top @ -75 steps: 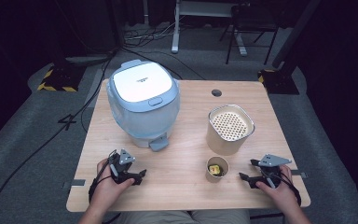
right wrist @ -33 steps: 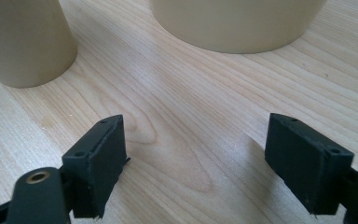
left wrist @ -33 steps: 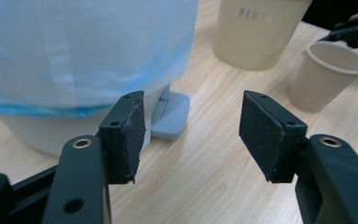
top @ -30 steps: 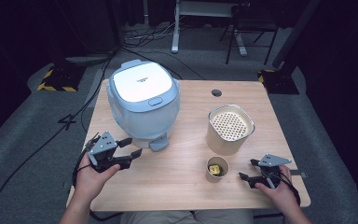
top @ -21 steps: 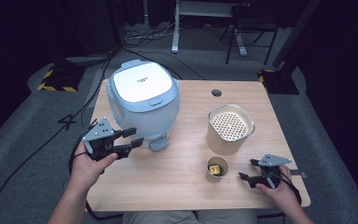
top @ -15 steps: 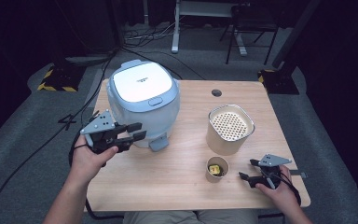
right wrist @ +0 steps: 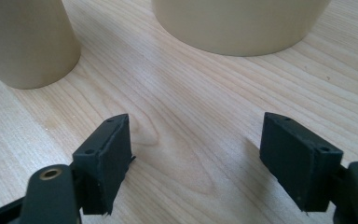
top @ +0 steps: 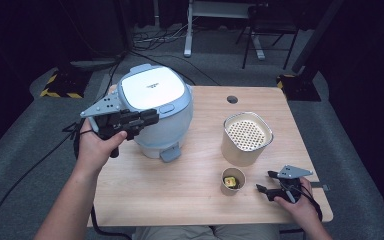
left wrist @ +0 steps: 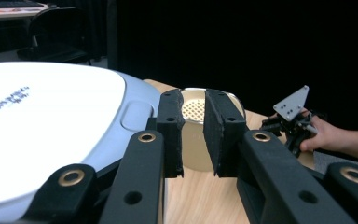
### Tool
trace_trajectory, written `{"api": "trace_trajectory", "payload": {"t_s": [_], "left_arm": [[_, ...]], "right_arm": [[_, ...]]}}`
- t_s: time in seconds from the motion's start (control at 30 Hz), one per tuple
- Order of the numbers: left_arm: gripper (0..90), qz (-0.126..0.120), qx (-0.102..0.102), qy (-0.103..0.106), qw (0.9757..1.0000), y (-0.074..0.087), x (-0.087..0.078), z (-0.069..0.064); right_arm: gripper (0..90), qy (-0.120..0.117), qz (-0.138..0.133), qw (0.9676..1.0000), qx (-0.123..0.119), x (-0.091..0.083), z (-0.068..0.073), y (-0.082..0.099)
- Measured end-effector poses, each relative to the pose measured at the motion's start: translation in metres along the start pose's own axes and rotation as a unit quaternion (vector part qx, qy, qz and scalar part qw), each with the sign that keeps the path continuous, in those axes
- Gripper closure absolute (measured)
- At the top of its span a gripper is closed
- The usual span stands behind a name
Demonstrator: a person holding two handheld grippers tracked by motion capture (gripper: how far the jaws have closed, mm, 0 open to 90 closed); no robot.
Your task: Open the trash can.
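A pale blue rice cooker (top: 152,107) with a white lid (left wrist: 51,126) stands at the table's back left. My left gripper (top: 151,117) is held up at the cooker's left front, jaw tips by the lid's rim. Its jaws (left wrist: 193,100) have just been closing and stand a narrow gap apart with nothing between them. My right gripper (top: 264,181) rests low at the table's front right. Its jaws (right wrist: 198,128) have also been closing but stand open over bare wood.
A beige pot (top: 246,137) with a perforated insert stands right of the cooker, and it is close ahead in the right gripper view (right wrist: 242,23). A small beige cup (top: 233,180) holding something yellow sits in front of it. The wooden table (top: 180,195) has a cable hole at the back.
My left hand has risen from the table's front left and moved towards the cooker's lid, its jaws narrowing. The right hand has stayed in place.
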State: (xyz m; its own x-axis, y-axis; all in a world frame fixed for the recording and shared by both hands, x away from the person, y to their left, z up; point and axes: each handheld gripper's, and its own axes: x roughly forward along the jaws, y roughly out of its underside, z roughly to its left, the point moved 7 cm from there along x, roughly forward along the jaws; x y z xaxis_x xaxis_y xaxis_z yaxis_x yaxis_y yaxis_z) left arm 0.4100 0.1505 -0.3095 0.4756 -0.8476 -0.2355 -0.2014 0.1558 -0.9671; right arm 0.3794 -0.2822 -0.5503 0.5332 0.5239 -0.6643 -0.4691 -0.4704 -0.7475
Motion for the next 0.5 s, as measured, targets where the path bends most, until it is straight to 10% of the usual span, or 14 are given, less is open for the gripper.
{"api": "trace_trajectory", "payload": {"t_s": [0.5], "left_arm": [[85.3,0.045,0.008,-0.031,0.9985,-0.008,0.026,0.016]], "right_arm": [[25.5,0.0,0.0,1.0,0.0,0.0,0.0,0.0]]}}
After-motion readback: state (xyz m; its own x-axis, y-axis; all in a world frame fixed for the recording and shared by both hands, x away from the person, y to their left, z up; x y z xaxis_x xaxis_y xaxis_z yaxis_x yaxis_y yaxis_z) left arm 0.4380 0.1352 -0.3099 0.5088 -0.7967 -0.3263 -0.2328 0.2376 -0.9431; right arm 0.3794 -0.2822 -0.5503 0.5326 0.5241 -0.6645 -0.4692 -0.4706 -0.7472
